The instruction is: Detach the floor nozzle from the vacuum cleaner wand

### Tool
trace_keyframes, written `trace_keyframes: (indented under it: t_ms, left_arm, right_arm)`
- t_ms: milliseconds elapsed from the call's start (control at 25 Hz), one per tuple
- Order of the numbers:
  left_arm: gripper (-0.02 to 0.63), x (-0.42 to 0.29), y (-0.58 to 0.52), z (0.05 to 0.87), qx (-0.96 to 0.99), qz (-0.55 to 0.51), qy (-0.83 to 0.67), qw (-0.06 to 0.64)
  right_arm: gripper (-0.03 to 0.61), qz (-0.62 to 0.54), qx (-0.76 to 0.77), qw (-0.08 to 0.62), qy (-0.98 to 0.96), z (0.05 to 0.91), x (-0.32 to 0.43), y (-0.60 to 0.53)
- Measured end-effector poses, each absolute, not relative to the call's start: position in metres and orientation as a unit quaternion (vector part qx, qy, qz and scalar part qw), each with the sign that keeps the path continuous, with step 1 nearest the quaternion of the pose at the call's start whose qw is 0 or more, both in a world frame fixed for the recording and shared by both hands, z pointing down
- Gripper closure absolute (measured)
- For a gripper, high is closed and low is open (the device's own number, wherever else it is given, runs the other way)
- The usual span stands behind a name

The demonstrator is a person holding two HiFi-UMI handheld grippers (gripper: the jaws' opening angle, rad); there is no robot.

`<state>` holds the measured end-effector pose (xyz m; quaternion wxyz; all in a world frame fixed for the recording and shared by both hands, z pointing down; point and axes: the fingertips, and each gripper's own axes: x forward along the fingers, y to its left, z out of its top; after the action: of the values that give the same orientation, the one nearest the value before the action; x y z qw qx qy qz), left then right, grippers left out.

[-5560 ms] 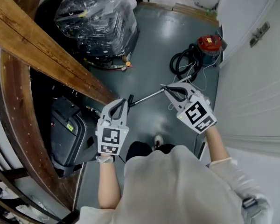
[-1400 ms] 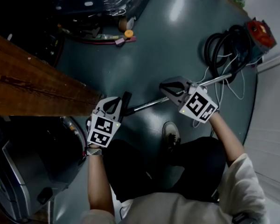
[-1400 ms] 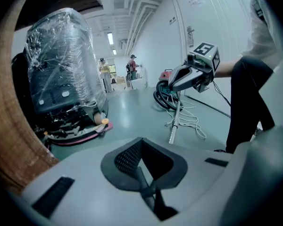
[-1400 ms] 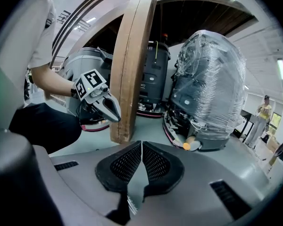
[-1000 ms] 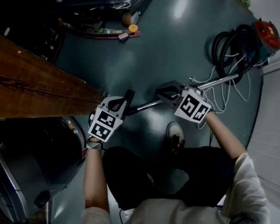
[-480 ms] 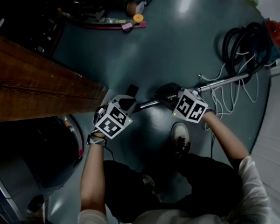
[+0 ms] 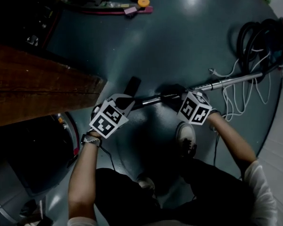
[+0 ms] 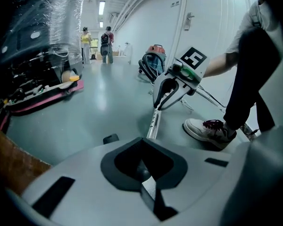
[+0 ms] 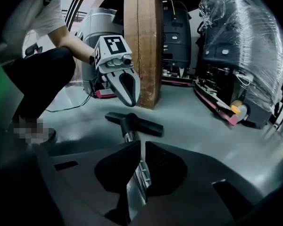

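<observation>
Clamping the shiny metal vacuum wand (image 9: 129, 136) a little way along from the black T-shaped floor nozzle (image 9: 140, 125), the right gripper (image 9: 140, 160) holds its jaws narrow. The left gripper (image 8: 146, 175), jaws pressed together, hovers right at that nozzle; contact unclear.

The head view is looking steeply down from above; the left gripper view is facing along the wand (image 8: 152, 124) toward the right gripper (image 8: 156, 105); the right gripper view is facing back at the left gripper (image 9: 127, 98); all are sharing the wand.
</observation>
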<state>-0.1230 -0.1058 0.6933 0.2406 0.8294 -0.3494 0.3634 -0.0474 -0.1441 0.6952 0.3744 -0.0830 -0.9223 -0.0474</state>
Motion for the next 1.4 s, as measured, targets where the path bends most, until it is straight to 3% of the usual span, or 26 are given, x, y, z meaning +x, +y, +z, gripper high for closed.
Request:
trace_keyframes:
  t_ms: [240, 480, 680, 800, 1400]
  left_arm:
    - [0.614, -0.118, -0.095, 0.718, 0.826, 0.402, -0.300, 0.256]
    - [0.614, -0.118, -0.083, 0.735, 0.817, 0.431, -0.282, 0.259]
    - [0.613, -0.114, -0.087, 0.732, 0.819, 0.433, -0.280, 0.251]
    - [0.558, -0.108, -0.086, 0.735, 0.820, 0.440, -0.270, 0.249]
    - [0.421, -0.095, -0.086, 0.760, 0.803, 0.493, -0.233, 0.242]
  right_arm:
    - [0.541, -0.071, -0.118, 0.386, -0.912, 0.710, -0.056, -0.132]
    - [0.457, -0.064, -0.145, 0.401, -0.902, 0.726, -0.064, -0.125]
    - [0.430, -0.075, -0.157, 0.412, -0.894, 0.732, -0.063, -0.121]
    - [0.423, -0.074, -0.158, 0.420, -0.891, 0.738, -0.060, -0.121]
    - [0.417, -0.100, -0.203, 0.449, -0.865, 0.761, -0.057, -0.121]
